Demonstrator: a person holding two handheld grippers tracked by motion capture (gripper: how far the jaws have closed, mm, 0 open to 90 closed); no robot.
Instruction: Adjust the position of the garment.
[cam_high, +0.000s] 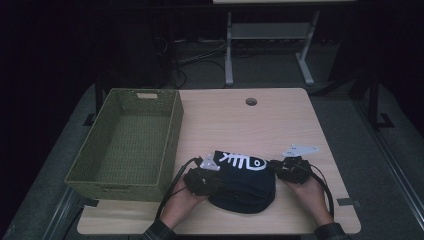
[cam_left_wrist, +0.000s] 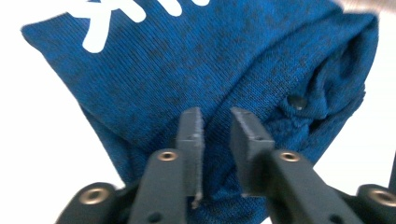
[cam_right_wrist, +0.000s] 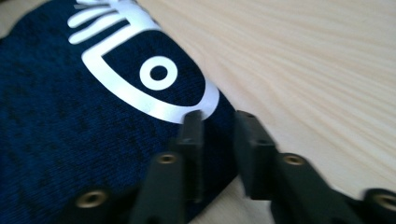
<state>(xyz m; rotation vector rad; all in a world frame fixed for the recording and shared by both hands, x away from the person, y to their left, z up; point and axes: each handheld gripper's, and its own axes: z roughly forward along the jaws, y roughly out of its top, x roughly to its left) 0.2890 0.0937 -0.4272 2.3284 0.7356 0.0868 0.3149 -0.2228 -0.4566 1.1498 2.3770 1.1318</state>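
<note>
A folded dark blue knit garment (cam_high: 245, 185) with a white fish-skeleton print lies on the wooden table (cam_high: 240, 122) near its front edge. My left gripper (cam_high: 214, 182) is at the garment's left side and my right gripper (cam_high: 274, 168) at its upper right corner. In the left gripper view the jaws (cam_left_wrist: 215, 116) stand a little apart above the blue cloth (cam_left_wrist: 187, 70), and a gap shows between the pads. In the right gripper view the jaws (cam_right_wrist: 218, 119) are likewise slightly parted over the cloth's edge (cam_right_wrist: 56, 121), beside the printed fish head. Both grippers are open.
A green woven basket (cam_high: 172, 135) stands on the left half of the table, close to the garment and my left gripper. A round cable hole (cam_high: 251, 101) sits near the table's far edge. Behind the table are white desk legs (cam_high: 229, 50) and floor cables.
</note>
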